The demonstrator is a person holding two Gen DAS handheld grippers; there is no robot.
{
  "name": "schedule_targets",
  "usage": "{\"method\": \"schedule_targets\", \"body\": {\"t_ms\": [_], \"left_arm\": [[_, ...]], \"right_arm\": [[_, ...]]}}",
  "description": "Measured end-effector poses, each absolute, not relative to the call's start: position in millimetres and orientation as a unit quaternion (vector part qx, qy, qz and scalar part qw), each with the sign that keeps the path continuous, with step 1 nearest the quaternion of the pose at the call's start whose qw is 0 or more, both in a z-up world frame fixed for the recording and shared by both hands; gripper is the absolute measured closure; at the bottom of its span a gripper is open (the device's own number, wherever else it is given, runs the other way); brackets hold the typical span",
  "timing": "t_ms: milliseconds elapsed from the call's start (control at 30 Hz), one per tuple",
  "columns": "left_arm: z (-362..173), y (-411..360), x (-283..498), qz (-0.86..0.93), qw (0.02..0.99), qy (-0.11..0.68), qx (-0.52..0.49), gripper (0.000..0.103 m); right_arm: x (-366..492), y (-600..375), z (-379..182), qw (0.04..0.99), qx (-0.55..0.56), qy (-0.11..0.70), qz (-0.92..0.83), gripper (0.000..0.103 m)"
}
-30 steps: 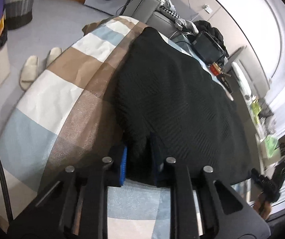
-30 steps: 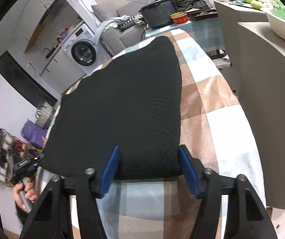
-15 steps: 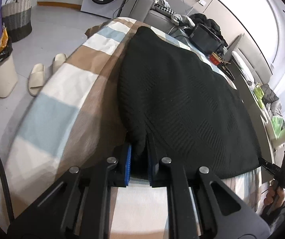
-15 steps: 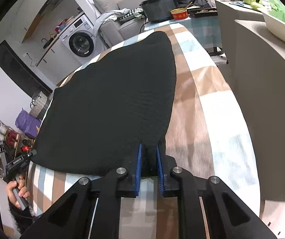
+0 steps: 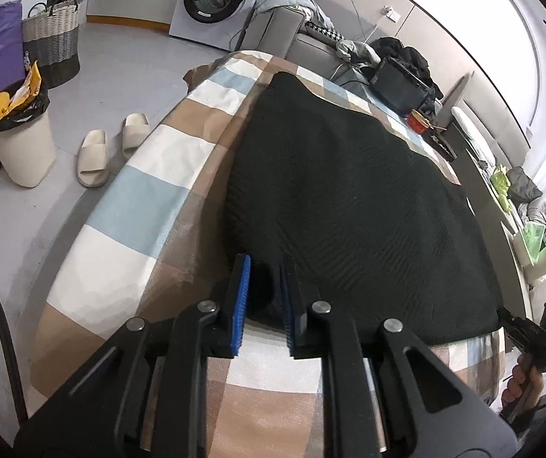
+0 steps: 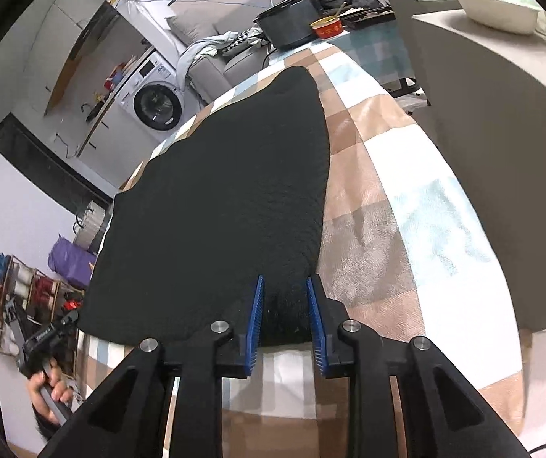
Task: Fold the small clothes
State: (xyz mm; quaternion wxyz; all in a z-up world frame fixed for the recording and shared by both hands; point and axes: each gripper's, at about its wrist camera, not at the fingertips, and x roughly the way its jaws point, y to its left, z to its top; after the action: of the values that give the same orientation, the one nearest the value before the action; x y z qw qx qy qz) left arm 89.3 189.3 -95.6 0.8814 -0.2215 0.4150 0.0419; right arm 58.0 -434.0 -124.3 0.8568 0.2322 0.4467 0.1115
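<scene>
A black knitted garment (image 5: 349, 191) lies spread flat on a checked blue, brown and white cloth (image 5: 139, 198). In the left wrist view my left gripper (image 5: 264, 267) straddles the garment's near left corner, with its blue pads a little apart and cloth between them. In the right wrist view the garment (image 6: 227, 198) fills the middle, and my right gripper (image 6: 283, 286) straddles its near right corner, pads apart, with the hem between them. The right gripper also shows in the left wrist view (image 5: 532, 332), and the left gripper in the right wrist view (image 6: 47, 336).
A washing machine (image 5: 215, 0), a woven basket (image 5: 53, 42), a white bin (image 5: 21, 141) and slippers (image 5: 108, 149) are on the floor to the left. A grey sofa (image 6: 227, 65), a black cooker (image 6: 292, 26) and a red bowl (image 6: 328, 26) are beyond the far edge. A white counter (image 6: 501, 114) stands at the right.
Both grippers were clamped tight on the garment's near corners half a second ago. Now both have opened a little, with the corners still lying between the pads. The garment lies flatter.
</scene>
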Motion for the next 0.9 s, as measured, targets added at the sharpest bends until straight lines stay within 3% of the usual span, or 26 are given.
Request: {"method": "schedule_targets", "body": {"t_ms": [167, 367, 500, 667, 900], "left_arm": [[-92.0, 190.3, 82.6, 0.049, 0.879, 0.419, -0.224, 0.089], [-76.9, 195.1, 68.6, 0.055, 0.882, 0.415, -0.219, 0.089], [-68.8, 187.2, 63.3, 0.05, 0.884, 0.415, -0.211, 0.089], [-65.2, 173.2, 66.1, 0.035, 0.882, 0.423, -0.206, 0.089], [-70.8, 154.5, 77.2, 0.012, 0.877, 0.436, -0.203, 0.089]], "right_arm": [[51.0, -431.4, -125.4, 0.855, 0.228, 0.453, 0.111, 0.089], [37.1, -442.8, -125.0, 0.854, 0.239, 0.449, 0.112, 0.089], [36.9, -446.2, -128.2, 0.846, 0.267, 0.446, 0.119, 0.077], [35.6, -439.6, -126.9, 0.858, 0.247, 0.435, 0.115, 0.075], [34.0, -448.3, -128.3, 0.853, 0.266, 0.435, 0.11, 0.094]]}}
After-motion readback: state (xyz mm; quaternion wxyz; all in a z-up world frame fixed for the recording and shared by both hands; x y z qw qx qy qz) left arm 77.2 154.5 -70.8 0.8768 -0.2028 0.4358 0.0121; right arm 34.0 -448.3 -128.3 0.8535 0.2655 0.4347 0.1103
